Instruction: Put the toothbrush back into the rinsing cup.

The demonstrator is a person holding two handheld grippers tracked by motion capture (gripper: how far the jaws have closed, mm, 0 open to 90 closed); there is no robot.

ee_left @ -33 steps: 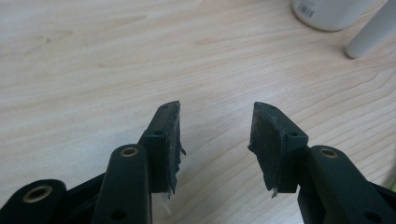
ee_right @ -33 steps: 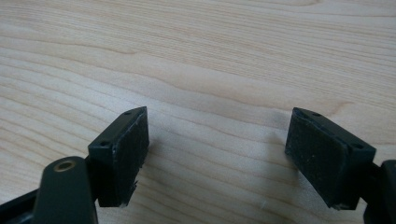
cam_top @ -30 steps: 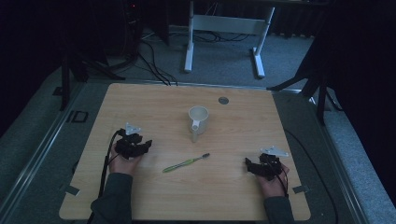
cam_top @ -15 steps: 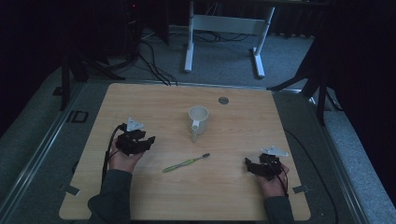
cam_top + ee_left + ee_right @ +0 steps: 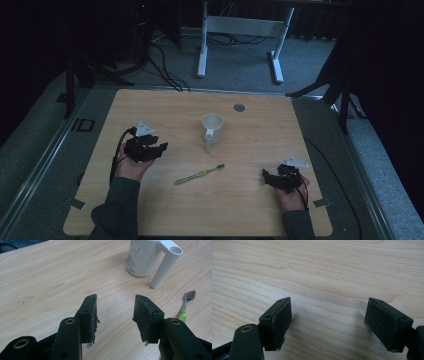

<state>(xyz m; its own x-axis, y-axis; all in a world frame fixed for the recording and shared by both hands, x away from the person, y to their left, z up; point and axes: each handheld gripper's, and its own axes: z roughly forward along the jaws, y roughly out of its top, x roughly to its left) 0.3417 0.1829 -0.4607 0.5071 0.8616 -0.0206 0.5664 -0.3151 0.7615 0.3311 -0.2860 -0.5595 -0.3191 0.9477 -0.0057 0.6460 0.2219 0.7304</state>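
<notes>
Hand-held gripper (image 5: 159, 148), toothbrush (image 5: 186, 306) partly hidden

Your green toothbrush (image 5: 199, 174) is lying flat on the table, bristle end pointing up toward the mug. The white mug (image 5: 212, 126) sits upright just beyond it, its handle facing you.

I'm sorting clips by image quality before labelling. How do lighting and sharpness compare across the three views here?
High view: dim and underexposed, the room around the light wooden table nearly black, the green toothbrush small and soft. Left gripper view: bright, even light, the white plastic mug sharp and cropped at the top. Right gripper view: bright, the wood grain crisp, the black jaws slightly soft up close.
</notes>
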